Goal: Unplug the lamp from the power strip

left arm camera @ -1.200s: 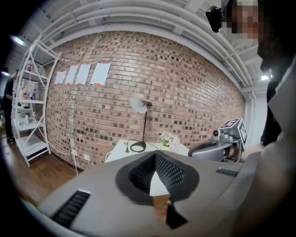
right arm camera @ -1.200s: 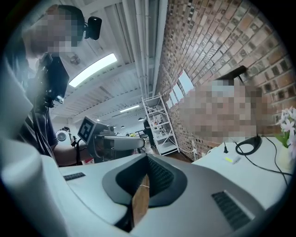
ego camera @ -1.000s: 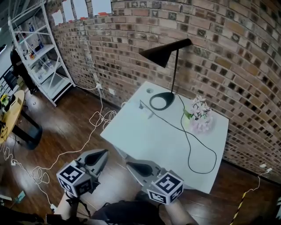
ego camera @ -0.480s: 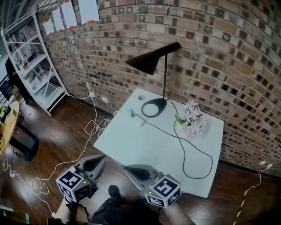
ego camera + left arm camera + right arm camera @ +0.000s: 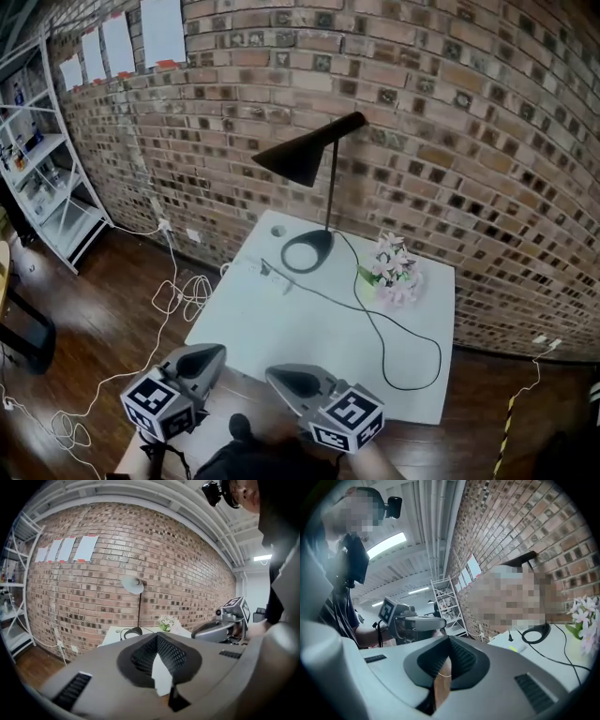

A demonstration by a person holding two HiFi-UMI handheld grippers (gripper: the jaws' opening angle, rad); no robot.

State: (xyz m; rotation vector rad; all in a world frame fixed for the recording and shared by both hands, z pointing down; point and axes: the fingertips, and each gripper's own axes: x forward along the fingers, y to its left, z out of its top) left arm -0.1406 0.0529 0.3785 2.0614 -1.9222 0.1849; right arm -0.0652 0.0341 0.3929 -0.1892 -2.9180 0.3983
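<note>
Before the table, left gripper and right gripper side by side, jaws closed, nothing held. Farther back, lamp seemingly plugged into the power strip.

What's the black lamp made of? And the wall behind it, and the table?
Lamp: probably painted metal, with a matte black shade and a thin stiff pole.
Wall: looks like real brick, rough red-brown blocks with pale mortar lines.
Table: smooth white top, maybe laminate or painted wood; the look doesn't settle which.
</note>
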